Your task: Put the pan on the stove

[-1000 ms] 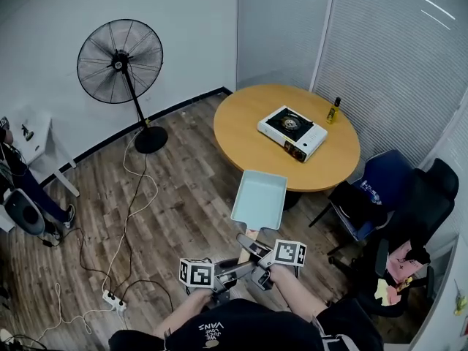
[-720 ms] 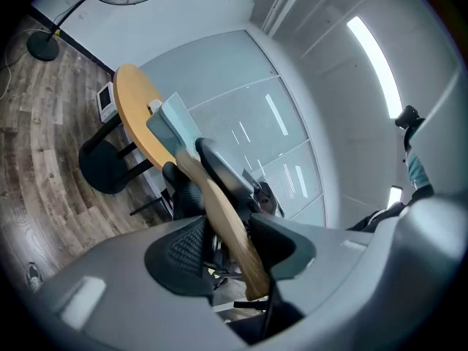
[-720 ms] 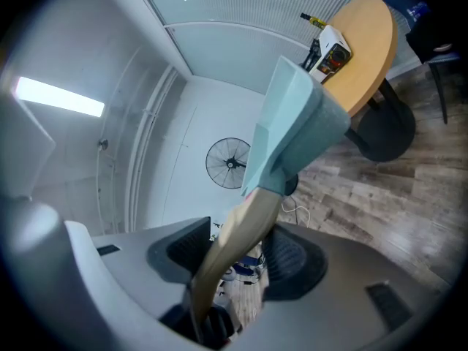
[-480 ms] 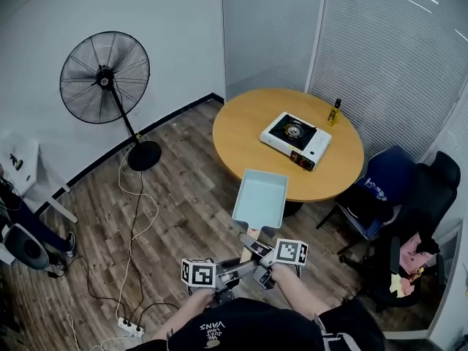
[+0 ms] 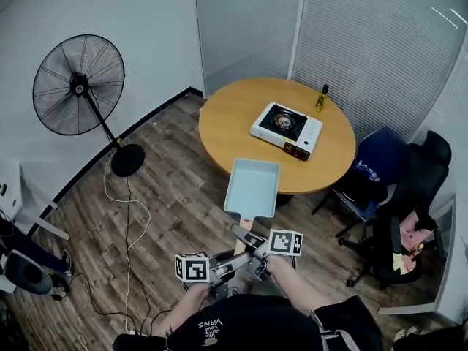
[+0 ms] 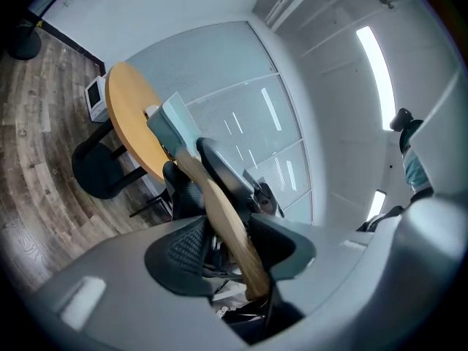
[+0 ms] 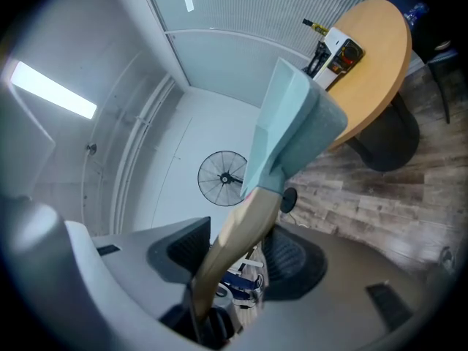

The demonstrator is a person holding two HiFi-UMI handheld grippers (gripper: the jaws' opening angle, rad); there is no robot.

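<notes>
- Two tongs, the left gripper and the right gripper, stay clenched on the wooden handle of the one pan.
- The pan hangs in the air at the near edge of the one table, which has drawn closer — the carry is under way.
- One stove, its burner bare, with one bottle beyond it.

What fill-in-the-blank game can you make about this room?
The left gripper and right gripper both hold the pan by its wooden ____.
The stove sits on a round wooden ____.
A big round ____ on a pole stands on the floor.
Missing words: handle, table, fan.
</notes>
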